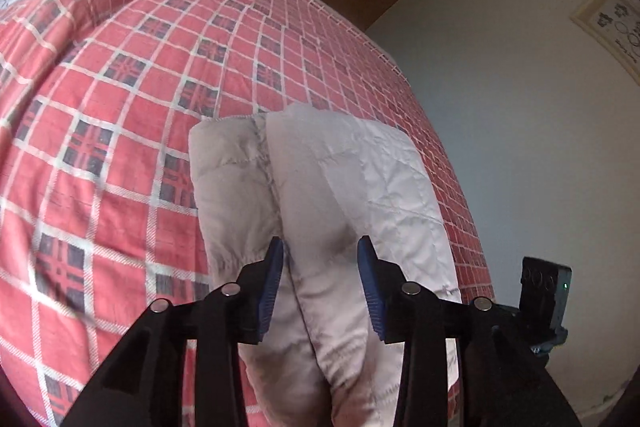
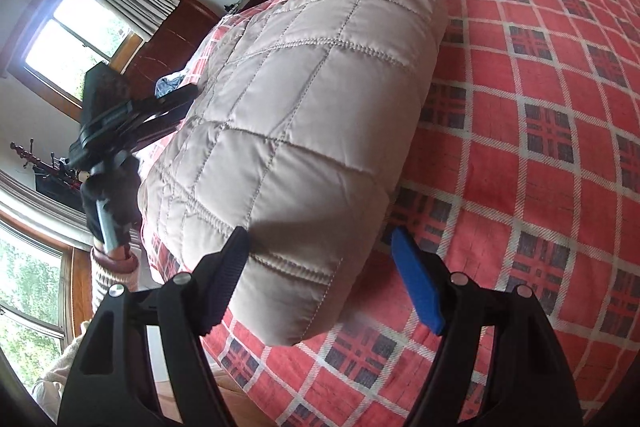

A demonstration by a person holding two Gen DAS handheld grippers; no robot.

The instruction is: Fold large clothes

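Left tongs (image 1: 320,251) are spread wide, blue pads either side of the pale beige quilted padded garment (image 1: 320,187), which lies folded into a thick bundle straight ahead of the tips. The pads flank a rounded fold of it without pinching; whether they brush the fabric I can't tell. The bundle sits on the red, white and navy checked bedspread (image 1: 120,107), which stretches away ahead and to the left of these tongs.

Over to the right tongs (image 2: 318,247): also wide apart, one dark pad on the left, one bright blue pad on the right, with the near corner of the quilted garment (image 2: 300,99) sitting between them and just ahead. Nothing is clamped. Diamond stitching runs across the garment's top face. The checked bedspread (image 2: 540,107) spreads out to the right and beyond.

Left of the right tongs, the other black handheld tool (image 2: 108,115) shows, gripped by a hand (image 2: 110,199) with a ribbed cream sleeve cuff (image 2: 112,267) below it.

Writing? A framed picture on the wall (image 1: 612,27), up and right of the left tongs, carries dark marks, but they're too small to read. No labels show on the garment.
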